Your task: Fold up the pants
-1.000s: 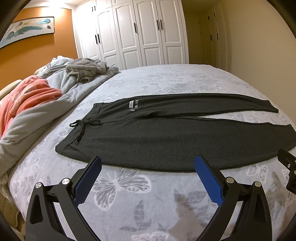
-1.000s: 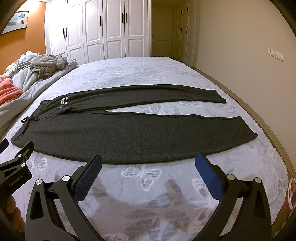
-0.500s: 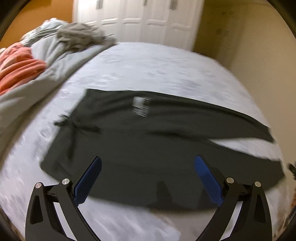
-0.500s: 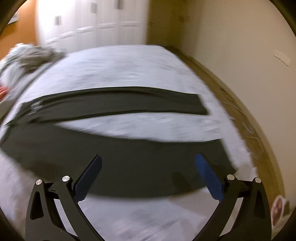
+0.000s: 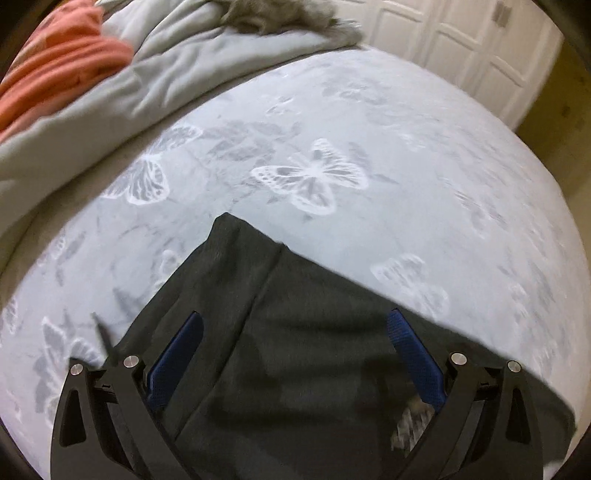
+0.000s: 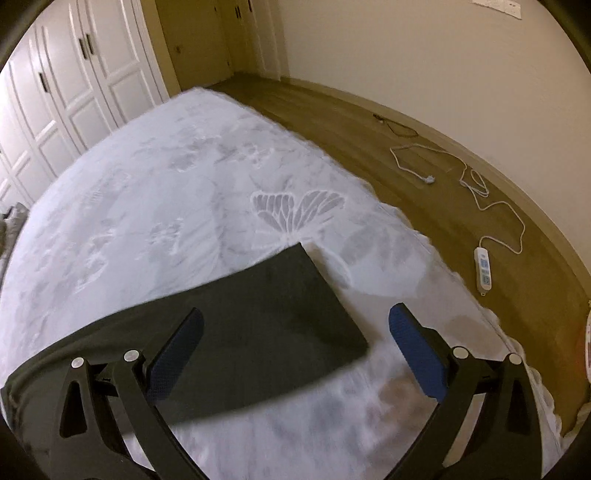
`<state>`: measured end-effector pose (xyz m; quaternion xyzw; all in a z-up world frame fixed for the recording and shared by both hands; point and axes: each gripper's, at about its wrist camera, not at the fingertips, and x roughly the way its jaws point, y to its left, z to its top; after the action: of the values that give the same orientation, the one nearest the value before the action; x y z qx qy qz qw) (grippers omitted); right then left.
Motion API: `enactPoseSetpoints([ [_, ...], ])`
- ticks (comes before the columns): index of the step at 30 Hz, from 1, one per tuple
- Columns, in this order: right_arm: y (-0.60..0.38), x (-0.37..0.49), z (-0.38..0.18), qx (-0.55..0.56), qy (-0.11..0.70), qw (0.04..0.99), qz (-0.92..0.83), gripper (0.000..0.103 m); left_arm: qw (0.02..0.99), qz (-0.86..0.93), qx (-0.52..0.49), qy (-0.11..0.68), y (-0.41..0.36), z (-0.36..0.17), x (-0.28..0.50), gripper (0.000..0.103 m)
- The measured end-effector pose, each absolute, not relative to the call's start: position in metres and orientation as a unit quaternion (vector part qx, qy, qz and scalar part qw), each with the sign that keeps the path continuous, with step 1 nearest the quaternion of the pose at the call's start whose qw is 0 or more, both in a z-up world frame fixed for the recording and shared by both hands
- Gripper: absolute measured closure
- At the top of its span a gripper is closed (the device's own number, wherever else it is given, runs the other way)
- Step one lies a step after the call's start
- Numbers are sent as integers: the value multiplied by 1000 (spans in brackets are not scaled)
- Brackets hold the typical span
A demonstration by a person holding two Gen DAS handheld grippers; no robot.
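Observation:
Dark grey pants [image 5: 295,350] lie flat on the butterfly-print bed cover [image 5: 369,155]. In the left wrist view my left gripper [image 5: 295,336] is open and hovers low over the waistband end, whose far corner [image 5: 225,221] points away from me. In the right wrist view my right gripper [image 6: 295,332] is open over a leg cuff [image 6: 295,306] near the bed's right edge; the cuff lies mostly between the blue pads [image 6: 177,354], nothing gripped. The rest of the pants is out of both views.
A grey duvet [image 5: 166,74], an orange blanket [image 5: 55,70] and a grey garment [image 5: 280,14] are heaped at the left of the bed. White wardrobes [image 6: 74,85] stand beyond. On the wooden floor [image 6: 480,229] to the right lies a white power strip [image 6: 483,267] with its cord.
Both grippers have moved forward and down from the near side of the bed, the left to the waistband end, the right to a leg cuff. Both stay open.

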<state>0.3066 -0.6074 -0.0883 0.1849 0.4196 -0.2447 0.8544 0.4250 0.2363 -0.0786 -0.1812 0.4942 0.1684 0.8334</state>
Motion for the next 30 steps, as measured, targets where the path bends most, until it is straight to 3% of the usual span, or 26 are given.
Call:
enactPoseSetpoints([
  [4,-615,335,-113,183,440,842,-251,5,813,176,-230,504,243,-108,441,6],
  [6,-615,344,-126,182,453,836,-252,7,825,185,-203,495,237,-111,445,6],
  [7,-614,345,-130,180,451,837,-254,19,829,184,-188,494,234,-111,447,11],
  [8,-611,342,-129,177,433,846,-254,25,834,183,-169,492,229,-110,448,21],
  [9,-609,340,-127,178,424,854,-243,49,841,182,-148,487,225,-107,448,53],
  [10,-607,338,-124,184,417,861,-225,94,842,185,-141,487,226,-106,449,88],
  [11,-606,337,-120,198,413,864,-208,99,843,174,-148,488,229,-103,448,103],
  [20,-571,247,-30,150,323,924,-139,99,890,112,-192,399,265,-17,361,103],
  [26,-548,184,-11,134,314,934,-106,99,872,99,-227,422,286,-3,330,101],
  [28,-541,163,-9,130,310,937,-98,99,856,88,-258,438,292,-12,334,63],
  [30,-535,144,-12,128,313,936,-93,99,856,142,-260,425,298,-17,340,55],
])
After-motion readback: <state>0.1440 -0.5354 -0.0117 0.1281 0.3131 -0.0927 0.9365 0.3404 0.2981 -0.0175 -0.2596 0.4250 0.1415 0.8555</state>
